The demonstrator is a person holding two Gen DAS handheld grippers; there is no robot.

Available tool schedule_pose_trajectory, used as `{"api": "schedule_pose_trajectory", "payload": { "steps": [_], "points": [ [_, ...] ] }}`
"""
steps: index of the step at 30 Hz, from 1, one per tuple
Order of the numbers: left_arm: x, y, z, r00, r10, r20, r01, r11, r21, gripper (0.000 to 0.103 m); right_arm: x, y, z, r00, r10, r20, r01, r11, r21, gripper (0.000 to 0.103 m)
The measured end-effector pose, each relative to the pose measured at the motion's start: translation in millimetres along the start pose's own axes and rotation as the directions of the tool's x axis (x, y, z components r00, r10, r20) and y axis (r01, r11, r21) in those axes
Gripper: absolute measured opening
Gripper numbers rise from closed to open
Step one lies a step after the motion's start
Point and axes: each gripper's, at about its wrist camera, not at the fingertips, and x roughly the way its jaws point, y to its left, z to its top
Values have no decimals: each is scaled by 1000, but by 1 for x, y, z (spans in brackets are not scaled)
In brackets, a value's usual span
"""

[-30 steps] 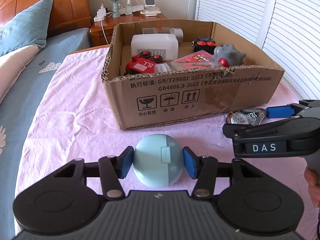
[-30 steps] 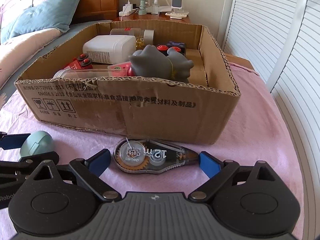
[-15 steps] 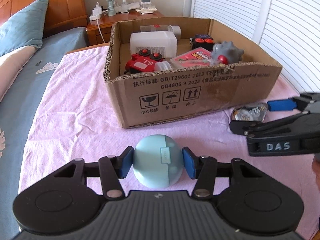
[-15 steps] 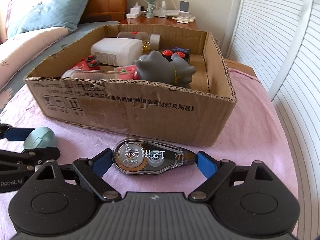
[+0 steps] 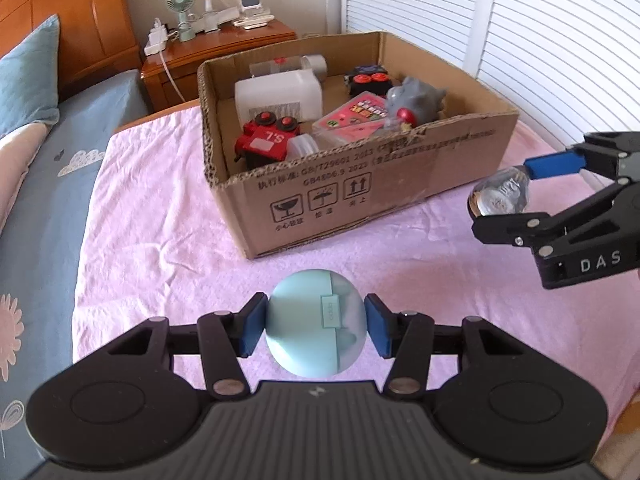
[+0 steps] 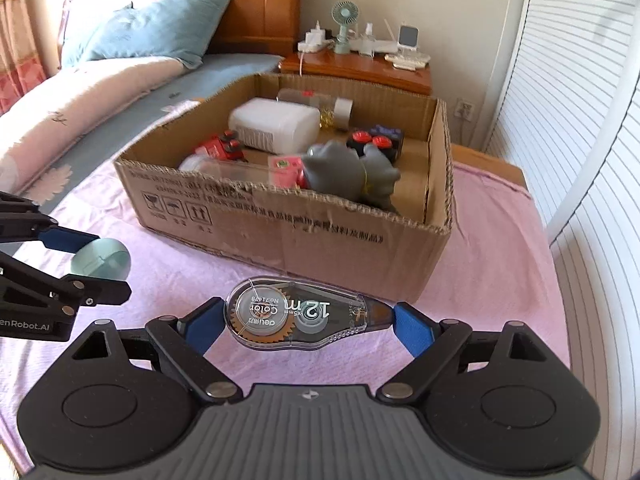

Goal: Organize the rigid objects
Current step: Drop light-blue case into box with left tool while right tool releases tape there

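Observation:
A pale blue egg-shaped case sits between the blue pads of my left gripper, which is shut on it above the pink cloth. My right gripper is shut on a clear correction tape dispenser, pinched end to end and lifted off the cloth. Each gripper shows in the other's view: the right gripper holding the tape, the left gripper holding the case. Just beyond both stands an open cardboard box, seen too as the box.
In the box lie a white bottle, a red toy, a pink pack and a grey figure. A wooden nightstand stands behind it. White louvred doors run along the right, and a pillow lies far left.
Both grippers have risen with their objects off the pink cloth. The views now look down more steeply into the box. The right gripper's jaws narrowed slightly onto the tape.

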Motion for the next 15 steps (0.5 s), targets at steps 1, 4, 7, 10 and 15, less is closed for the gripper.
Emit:
{"api": "schedule_pose_trajectory", "payload": {
  "steps": [1, 4, 7, 10, 15],
  "points": [
    [-3, -1, 2, 1000, -8, 0, 8, 1000, 5, 52, -3, -1, 1, 1000, 2, 4, -2, 1000, -1, 93],
    [-12, -4, 10, 1000, -18, 18, 17, 999, 30, 52, -11, -4, 5, 1000, 10, 18, -10, 1000, -2, 93],
    [-22, -7, 19, 999, -30, 44, 28, 999, 46, 52, -20, -7, 10, 999, 22, 40, -22, 1000, -4, 93],
    [-30, -7, 34, 996, -47, 80, 43, 998, 50, 52, -27, -12, 17, 998, 28, 58, -28, 1000, -1, 93],
    [-25, -6, 68, 988, -38, 149, 30, 998, 50, 52, -37, -17, 28, 996, 15, 93, -15, 1000, -2, 93]
  ]
}}
